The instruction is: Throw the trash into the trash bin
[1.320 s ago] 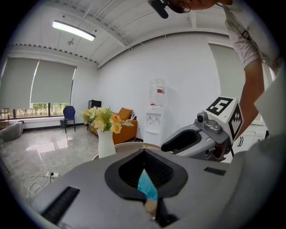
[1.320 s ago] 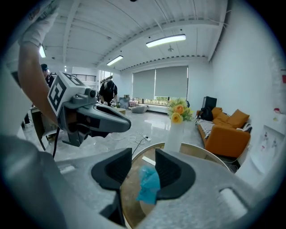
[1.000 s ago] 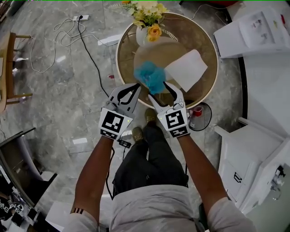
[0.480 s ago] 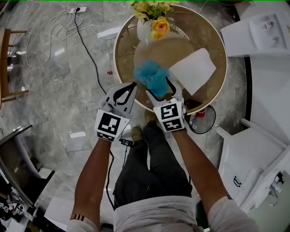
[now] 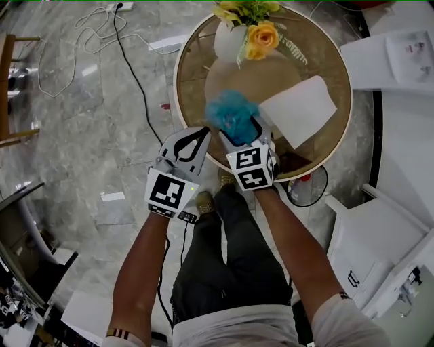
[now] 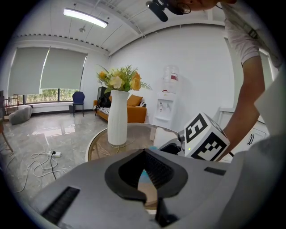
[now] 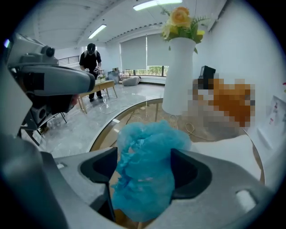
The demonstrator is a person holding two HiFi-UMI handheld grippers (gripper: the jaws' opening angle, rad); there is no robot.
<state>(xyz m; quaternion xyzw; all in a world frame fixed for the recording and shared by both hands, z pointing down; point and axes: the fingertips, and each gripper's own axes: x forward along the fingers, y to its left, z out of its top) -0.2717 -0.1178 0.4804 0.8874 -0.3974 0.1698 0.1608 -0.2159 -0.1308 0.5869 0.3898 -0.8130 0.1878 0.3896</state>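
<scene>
Pickup is beginning: right gripper [image 5: 241,130] is spreading jaws around the blue wad [image 5: 232,112], left gripper [image 5: 201,133] idling pressed together, nothing binned.

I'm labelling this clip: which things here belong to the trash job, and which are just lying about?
Job: blue crumpled wad, trash bin.
Lying about: flower vase, white sheet (possibly trash), power strip.

Bin [image 5: 326,188] half hidden under table [image 5: 178,81] rim; flowers [image 5: 251,10] cut off by top edge.
</scene>
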